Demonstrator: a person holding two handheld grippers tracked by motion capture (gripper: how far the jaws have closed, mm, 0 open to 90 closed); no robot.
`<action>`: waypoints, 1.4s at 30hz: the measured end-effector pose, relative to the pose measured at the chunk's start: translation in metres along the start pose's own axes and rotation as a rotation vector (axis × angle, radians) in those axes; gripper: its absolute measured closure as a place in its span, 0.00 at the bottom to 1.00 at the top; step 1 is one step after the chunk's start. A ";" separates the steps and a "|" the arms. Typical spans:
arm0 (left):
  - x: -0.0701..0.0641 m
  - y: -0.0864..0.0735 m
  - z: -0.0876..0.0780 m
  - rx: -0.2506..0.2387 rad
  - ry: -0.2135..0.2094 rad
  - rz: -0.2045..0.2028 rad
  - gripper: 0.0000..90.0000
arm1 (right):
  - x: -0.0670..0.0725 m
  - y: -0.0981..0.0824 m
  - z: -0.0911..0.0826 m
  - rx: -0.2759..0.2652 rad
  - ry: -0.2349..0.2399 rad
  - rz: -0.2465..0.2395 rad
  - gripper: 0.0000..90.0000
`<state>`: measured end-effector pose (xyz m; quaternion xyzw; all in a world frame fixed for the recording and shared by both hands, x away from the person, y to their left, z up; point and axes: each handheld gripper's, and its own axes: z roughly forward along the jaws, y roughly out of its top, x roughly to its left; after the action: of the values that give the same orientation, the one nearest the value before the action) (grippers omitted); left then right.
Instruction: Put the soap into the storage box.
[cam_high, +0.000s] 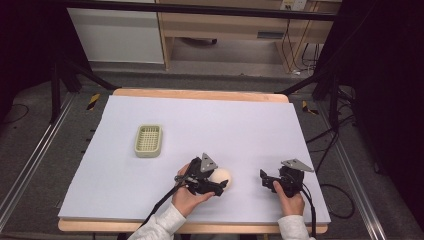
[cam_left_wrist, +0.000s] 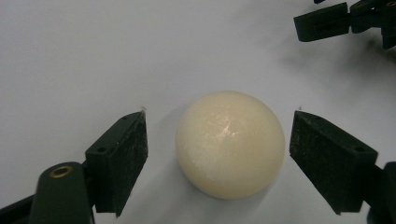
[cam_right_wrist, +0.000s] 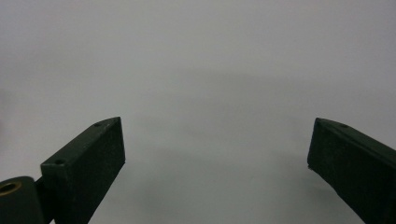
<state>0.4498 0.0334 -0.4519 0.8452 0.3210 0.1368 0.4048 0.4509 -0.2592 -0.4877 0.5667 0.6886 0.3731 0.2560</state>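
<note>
Left gripper (cam_left_wrist: 219, 154) partly hides cream ball (cam_high: 220, 176).

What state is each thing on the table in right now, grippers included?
Cream rounded soap-like ball: resting on the white table cover, between open jaws, untouched.
Pale green slotted plastic tray: empty, flat on the cover.
Left gripper: open, straddling the ball.
Right gripper: open, holding nothing.
</note>
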 end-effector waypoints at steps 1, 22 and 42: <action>0.000 0.000 0.001 0.002 -0.002 0.000 0.21 | 0.000 0.000 0.000 -0.001 0.000 -0.003 0.05; -0.006 0.000 0.020 0.040 0.001 0.010 0.22 | 0.000 0.000 0.000 0.001 0.004 0.005 0.05; -0.006 -0.003 0.029 0.074 -0.011 0.008 0.25 | 0.000 0.000 0.000 -0.001 0.005 0.003 0.05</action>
<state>0.4581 0.0136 -0.4727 0.8615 0.3202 0.1220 0.3746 0.4508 -0.2595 -0.4876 0.5666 0.6882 0.3751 0.2541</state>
